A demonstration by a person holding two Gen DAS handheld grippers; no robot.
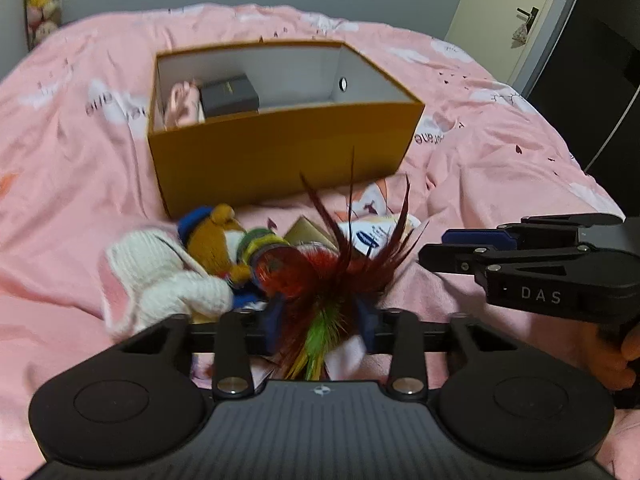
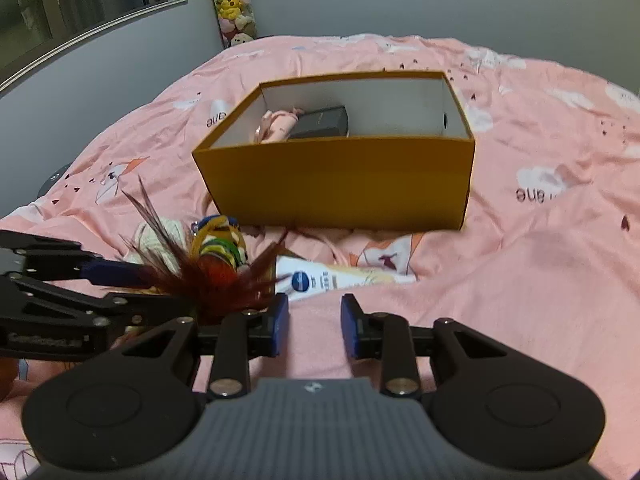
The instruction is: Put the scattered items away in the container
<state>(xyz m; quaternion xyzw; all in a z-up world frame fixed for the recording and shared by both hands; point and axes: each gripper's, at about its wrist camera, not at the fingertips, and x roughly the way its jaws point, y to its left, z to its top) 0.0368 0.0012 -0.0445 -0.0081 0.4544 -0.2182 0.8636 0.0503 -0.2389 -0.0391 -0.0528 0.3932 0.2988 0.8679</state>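
Note:
An open orange box [image 1: 280,152] [image 2: 340,184] stands on the pink bed and holds a dark case [image 1: 230,94] and a pink item [image 1: 182,104]. My left gripper [image 1: 320,324] is shut on a feathered toy [image 1: 332,276] with red, brown and green plumes, in front of the box. Beside it lie a white knitted plush [image 1: 160,280], a brown plush with a blue cap [image 1: 216,236] and a white tube [image 2: 336,278]. My right gripper [image 2: 314,326] is open and empty, just right of the feathers, low over the bedding.
The pink patterned duvet [image 2: 540,260] is rumpled around the box. A column of plush toys [image 2: 234,4] stands against the far wall. A door [image 1: 520,20] is at the right. A small tan card [image 1: 308,234] lies by the tube.

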